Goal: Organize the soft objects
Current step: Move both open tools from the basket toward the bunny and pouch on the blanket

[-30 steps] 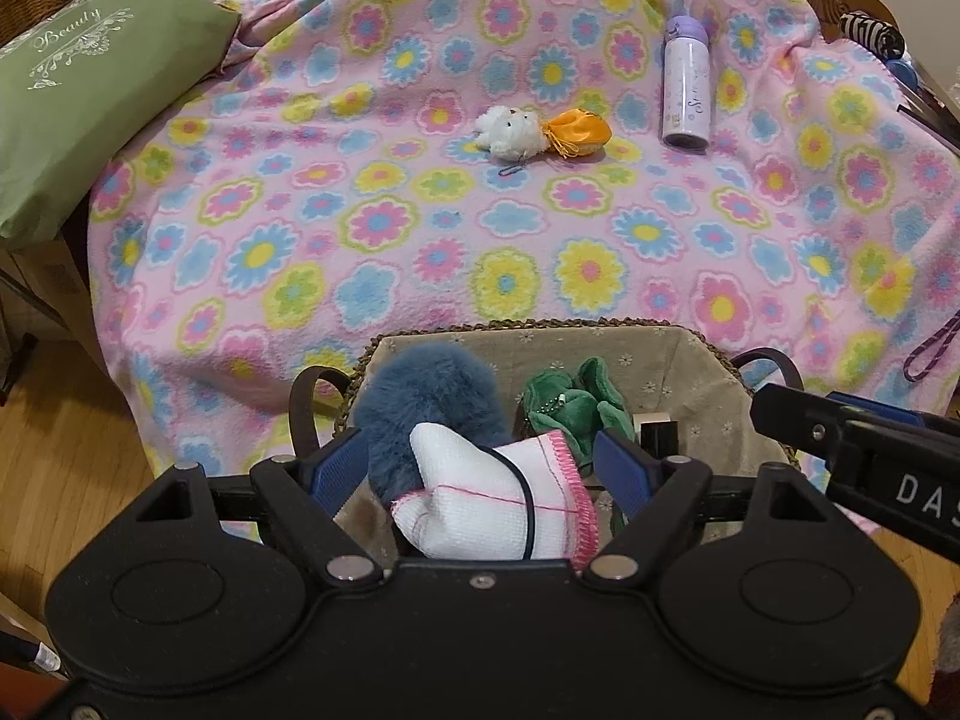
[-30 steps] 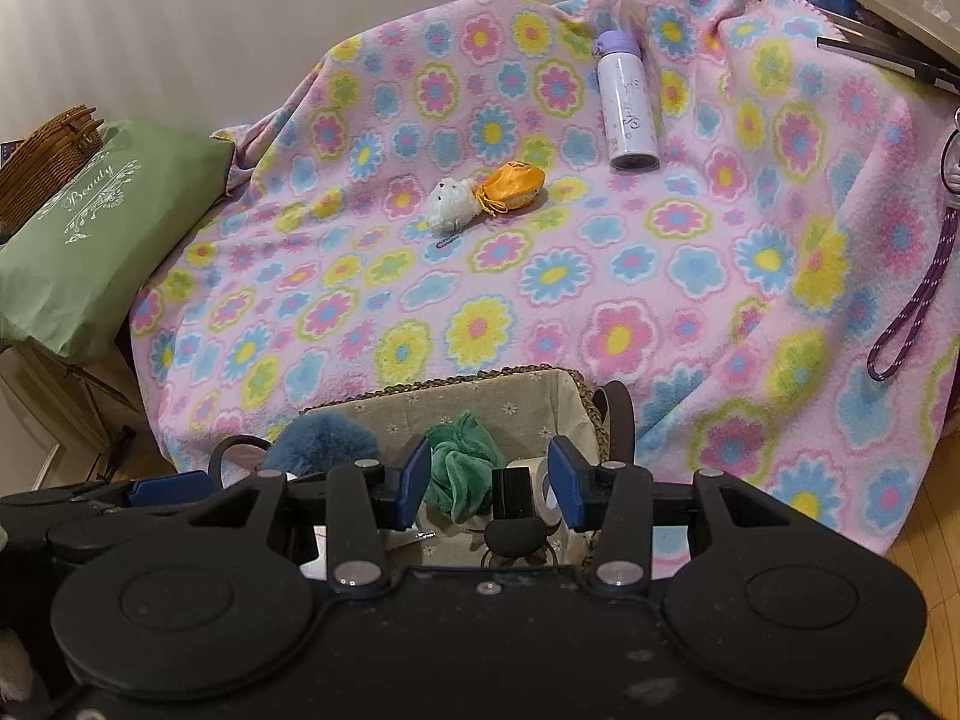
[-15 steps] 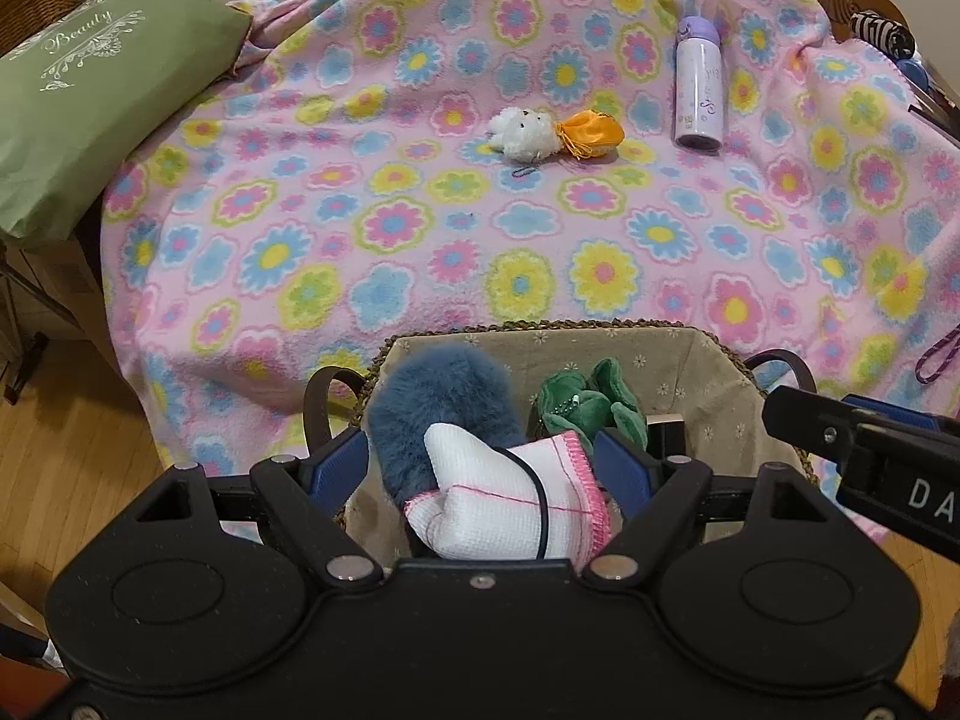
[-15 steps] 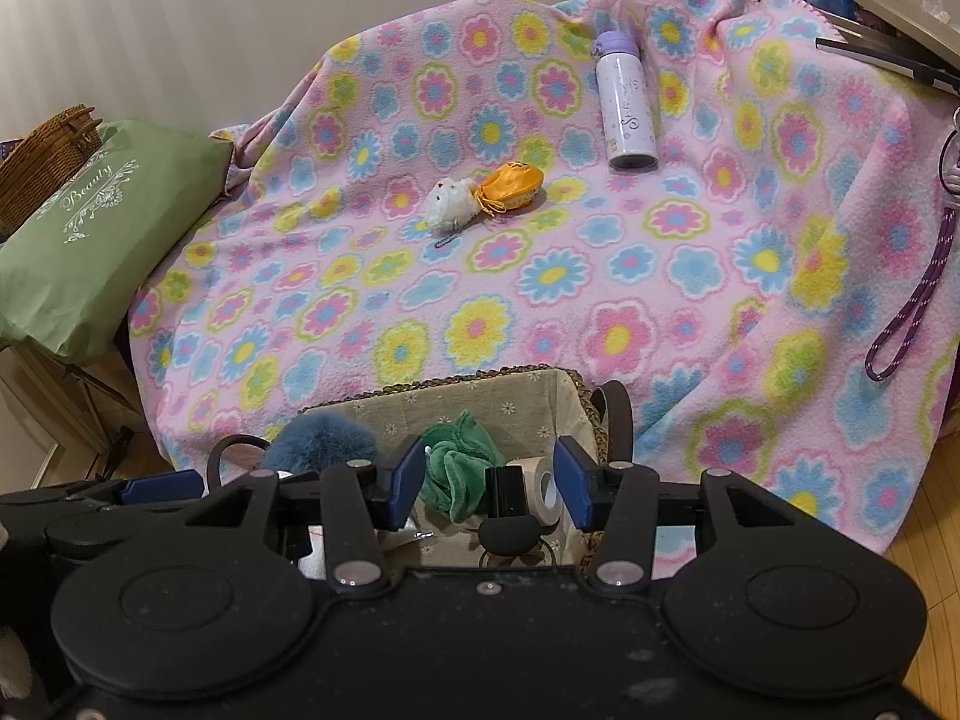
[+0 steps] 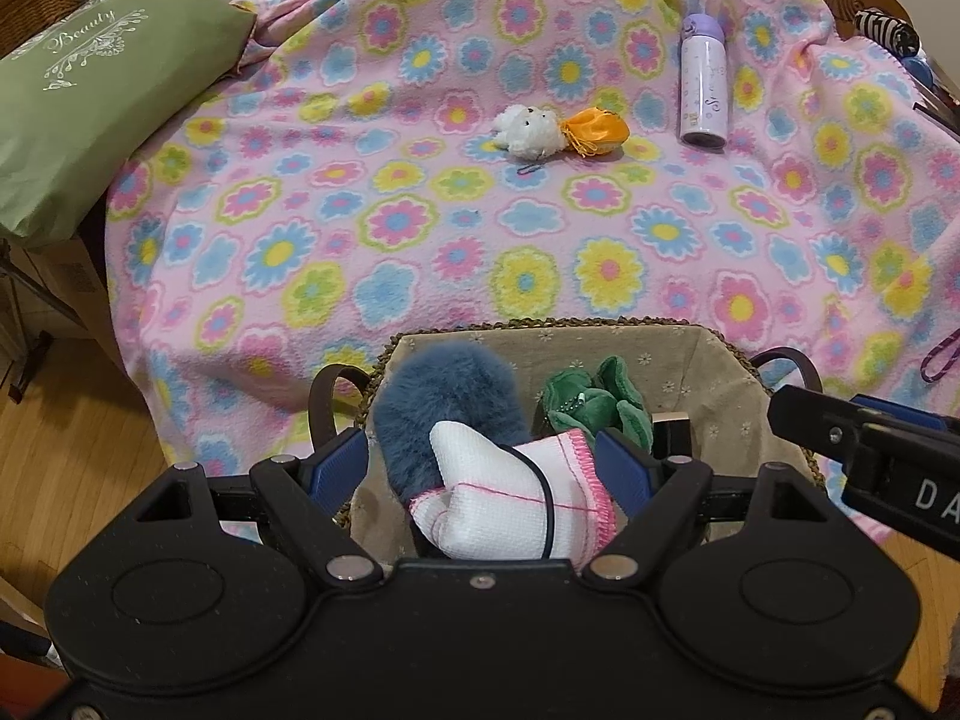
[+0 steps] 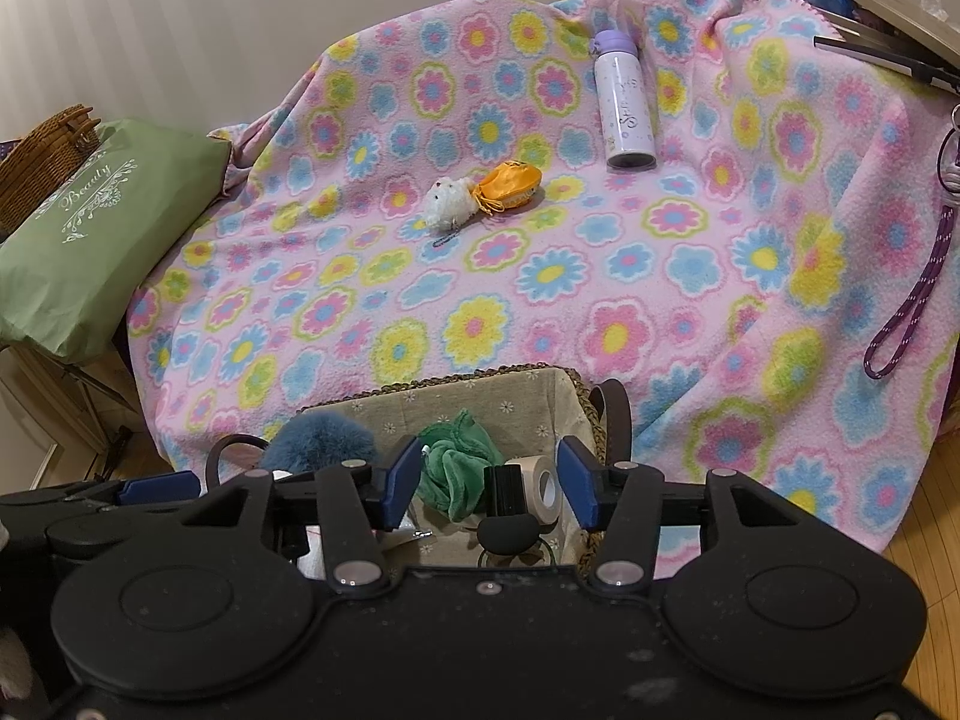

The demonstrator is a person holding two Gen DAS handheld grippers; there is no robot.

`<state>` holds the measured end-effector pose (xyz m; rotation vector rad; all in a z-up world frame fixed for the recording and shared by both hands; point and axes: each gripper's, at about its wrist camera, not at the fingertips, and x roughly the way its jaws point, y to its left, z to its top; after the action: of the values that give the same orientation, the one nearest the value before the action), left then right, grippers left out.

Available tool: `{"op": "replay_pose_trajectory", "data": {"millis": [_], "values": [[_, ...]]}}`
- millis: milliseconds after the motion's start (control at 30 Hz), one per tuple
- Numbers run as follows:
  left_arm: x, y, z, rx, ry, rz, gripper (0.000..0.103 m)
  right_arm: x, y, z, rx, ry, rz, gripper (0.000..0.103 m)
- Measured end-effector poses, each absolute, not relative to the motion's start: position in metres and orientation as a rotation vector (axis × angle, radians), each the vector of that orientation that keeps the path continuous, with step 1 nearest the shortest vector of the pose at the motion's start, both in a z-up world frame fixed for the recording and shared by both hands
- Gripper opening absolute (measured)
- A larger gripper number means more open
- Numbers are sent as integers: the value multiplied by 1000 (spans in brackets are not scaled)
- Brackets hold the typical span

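A lined wicker basket (image 5: pixel 708 360) (image 6: pixel 456 393) stands in front of the flowered blanket. In it lie a blue furry item (image 5: pixel 444 402) (image 6: pixel 321 441), a green plush cloth (image 5: pixel 591 399) (image 6: pixel 459 471) and a white cloth with pink stitching (image 5: pixel 510 498). My left gripper (image 5: pixel 483 462) is open, its fingers (image 5: pixel 336 468) wide on either side of the white cloth, above the basket. My right gripper (image 6: pixel 489 477) is open and empty over the basket's right part. A white plush toy (image 5: pixel 528 129) (image 6: pixel 450 204) and an orange pouch (image 5: pixel 597 131) (image 6: pixel 510 186) lie on the blanket.
A purple bottle (image 5: pixel 703 87) (image 6: pixel 624 102) lies on the blanket (image 5: pixel 420 228) at the back right. A green "Beauty" pillow (image 5: pixel 90 90) (image 6: pixel 90 228) sits at the left. A tape roll (image 6: pixel 540 489) and a black object (image 6: pixel 507 495) are in the basket. A purple cord (image 6: pixel 912 300) hangs right.
The left gripper has drawn slightly back and up from the basket, so the white cloth shows more. The right gripper's jaws have widened slightly. The objects on the blanket have not moved.
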<state>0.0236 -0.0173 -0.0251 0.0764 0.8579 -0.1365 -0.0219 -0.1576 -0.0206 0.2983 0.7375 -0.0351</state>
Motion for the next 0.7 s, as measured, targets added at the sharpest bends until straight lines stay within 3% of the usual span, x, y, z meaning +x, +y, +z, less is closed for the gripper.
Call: {"op": "replay_pose_trajectory", "data": {"millis": [700], "values": [[23, -13, -24, 69, 850, -125, 79, -22, -160, -23, 300, 739, -43, 54]]}}
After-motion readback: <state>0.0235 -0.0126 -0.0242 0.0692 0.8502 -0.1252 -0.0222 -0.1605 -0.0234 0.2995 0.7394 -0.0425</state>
